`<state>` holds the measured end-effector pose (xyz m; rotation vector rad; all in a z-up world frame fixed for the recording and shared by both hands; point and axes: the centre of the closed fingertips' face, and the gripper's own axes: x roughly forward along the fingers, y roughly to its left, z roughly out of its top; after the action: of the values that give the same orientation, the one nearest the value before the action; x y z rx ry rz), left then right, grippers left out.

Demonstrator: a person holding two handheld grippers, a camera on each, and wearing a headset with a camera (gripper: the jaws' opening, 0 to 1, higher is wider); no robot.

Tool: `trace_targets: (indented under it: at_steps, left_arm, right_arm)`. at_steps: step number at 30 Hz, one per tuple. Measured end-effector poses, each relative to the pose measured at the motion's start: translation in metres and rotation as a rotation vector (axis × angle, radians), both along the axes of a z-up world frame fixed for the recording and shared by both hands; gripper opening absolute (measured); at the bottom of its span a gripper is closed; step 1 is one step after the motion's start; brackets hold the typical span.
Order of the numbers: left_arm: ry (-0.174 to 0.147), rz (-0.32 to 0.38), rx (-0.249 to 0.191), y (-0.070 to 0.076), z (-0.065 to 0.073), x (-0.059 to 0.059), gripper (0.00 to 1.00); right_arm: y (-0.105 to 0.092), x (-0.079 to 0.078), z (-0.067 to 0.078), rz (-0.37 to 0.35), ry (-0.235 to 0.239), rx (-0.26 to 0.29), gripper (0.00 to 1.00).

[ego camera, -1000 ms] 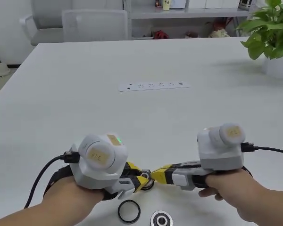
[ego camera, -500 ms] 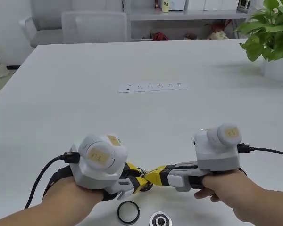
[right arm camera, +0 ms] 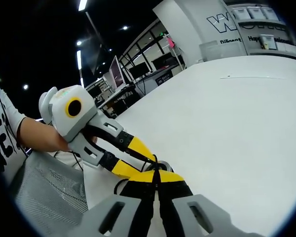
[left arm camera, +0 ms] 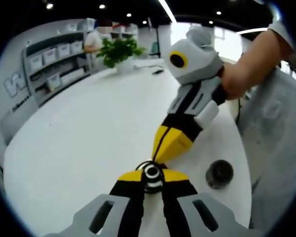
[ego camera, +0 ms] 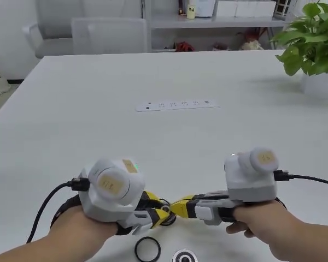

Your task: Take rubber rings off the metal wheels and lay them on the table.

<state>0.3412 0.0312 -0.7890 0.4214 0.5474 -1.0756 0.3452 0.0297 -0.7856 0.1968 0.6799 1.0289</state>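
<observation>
Down at 6 o'clock: one black rubber ring (ego camera: pixel 136 250) off beside bare metal wheel (ego camera: pixel 185 256); left gripper (left arm camera: pixel 153 177) clamps second wheel (left arm camera: pixel 151 171), right gripper (left arm camera: pixel 156 158) closed, mid-peel.

The left gripper (ego camera: pixel 163 213) and right gripper (ego camera: pixel 178 207) are showing pale grey housings and yellow-and-black jaws; a black cable (ego camera: pixel 46 204) is trailing from each.
</observation>
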Motion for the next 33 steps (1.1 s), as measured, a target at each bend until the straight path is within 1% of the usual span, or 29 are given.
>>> trace_targets:
  at_steps: [4, 8, 12, 17, 22, 24, 28, 29, 33]
  left_arm:
    - [0.014, 0.003, -0.025, 0.0, 0.007, -0.002, 0.16]
    - [0.011, -0.006, -0.039, 0.003, 0.014, -0.005, 0.17]
    - [0.002, -0.015, -0.046, 0.01, 0.022, -0.008, 0.2]
    - [-0.008, -0.008, -0.059, 0.02, 0.032, -0.01, 0.23]
    - [-0.022, -0.015, -0.076, 0.024, 0.041, -0.017, 0.27]
    - [-0.035, -0.026, -0.08, 0.026, 0.044, -0.019, 0.27]
    - [-0.041, -0.036, -0.088, 0.028, 0.049, -0.024, 0.31]
    - [-0.05, -0.041, -0.091, 0.029, 0.051, -0.026, 0.32]
    - [-0.06, -0.05, -0.097, 0.034, 0.055, -0.031, 0.37]
  right_arm:
    - [-0.001, 0.002, 0.004, -0.007, 0.001, 0.012, 0.0]
    - [-0.002, 0.002, 0.01, -0.01, -0.003, 0.022, 0.0]
    - [-0.001, 0.001, 0.016, -0.007, -0.008, 0.04, 0.0]
    - [0.0, 0.0, 0.022, 0.005, -0.02, 0.041, 0.0]
    - [0.002, -0.003, 0.027, 0.016, -0.024, 0.052, 0.0]
    - [0.005, -0.005, 0.028, 0.025, -0.019, 0.06, 0.0]
    - [0.01, -0.011, 0.031, 0.047, -0.015, 0.065, 0.0]
    - [0.011, -0.012, 0.032, 0.052, -0.011, 0.066, 0.0]
    - [0.016, -0.018, 0.03, 0.078, -0.004, 0.06, 0.0]
